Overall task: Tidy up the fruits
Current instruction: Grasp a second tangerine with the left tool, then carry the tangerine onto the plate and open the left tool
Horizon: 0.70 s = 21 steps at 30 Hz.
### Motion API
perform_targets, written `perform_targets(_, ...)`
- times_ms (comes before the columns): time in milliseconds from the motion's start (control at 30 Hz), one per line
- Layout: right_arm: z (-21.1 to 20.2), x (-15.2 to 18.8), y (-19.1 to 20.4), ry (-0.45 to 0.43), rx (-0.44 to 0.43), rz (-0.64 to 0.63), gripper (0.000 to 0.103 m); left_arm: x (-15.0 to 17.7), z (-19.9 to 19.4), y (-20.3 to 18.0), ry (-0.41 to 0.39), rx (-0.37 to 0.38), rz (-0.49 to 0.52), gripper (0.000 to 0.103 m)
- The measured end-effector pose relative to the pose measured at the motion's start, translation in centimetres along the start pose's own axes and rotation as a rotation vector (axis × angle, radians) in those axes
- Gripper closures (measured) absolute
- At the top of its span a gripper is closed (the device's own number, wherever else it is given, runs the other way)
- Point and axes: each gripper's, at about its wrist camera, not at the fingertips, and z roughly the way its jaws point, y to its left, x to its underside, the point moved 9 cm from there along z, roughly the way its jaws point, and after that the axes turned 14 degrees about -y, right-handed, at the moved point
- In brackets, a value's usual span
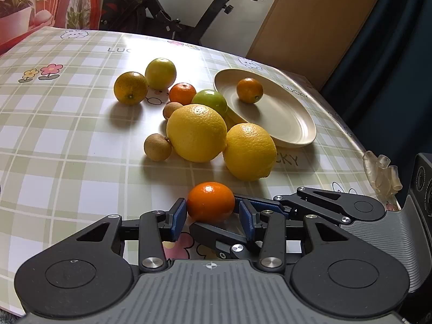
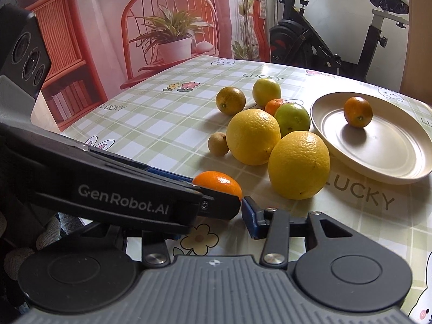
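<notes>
A small orange mandarin [image 1: 211, 202] sits between the blue pads of my left gripper [image 1: 213, 214], whose jaws are closed on its sides just above the tablecloth. It also shows in the right wrist view [image 2: 219, 182], half hidden by the left gripper's finger. My right gripper [image 2: 216, 216] is open and empty; its right pad [image 2: 249, 217] is visible, the left one is hidden. A cream plate [image 1: 294, 124] holds one mandarin [image 1: 249, 90]. Two large lemons [image 1: 196, 132] [image 1: 249, 151] lie in front of the plate.
Behind the lemons lie a green fruit [image 1: 212, 101], an orange mandarin [image 1: 182, 93], two yellow-green citrus [image 1: 131, 87] [image 1: 160, 73] and two small brown fruits [image 1: 158, 147] [image 1: 172, 109]. An exercise bike [image 1: 172, 13] stands beyond the table's far edge.
</notes>
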Motion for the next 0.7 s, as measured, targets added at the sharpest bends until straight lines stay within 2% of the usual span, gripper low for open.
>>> perform_targets(167, 0.0, 0.0, -0.4, -0.002, 0.003, 0.015, 0.057, -0.1, -0.1, -0.2, -0.007, -0.004, 0.015, 0.062)
perform_targets(433, -0.5, -0.5, -0.2, -0.029, 0.003, 0.015, 0.057, -0.9, -1.1, -0.7, -0.045, -0.002, 0.044, 0.063)
perform_targets(700, -1.7, -2.3, -0.3, -0.092, 0.004, 0.009, 0.058, -3.4, -2.0, -2.8, -0.097, 0.002, 0.136, 0.063)
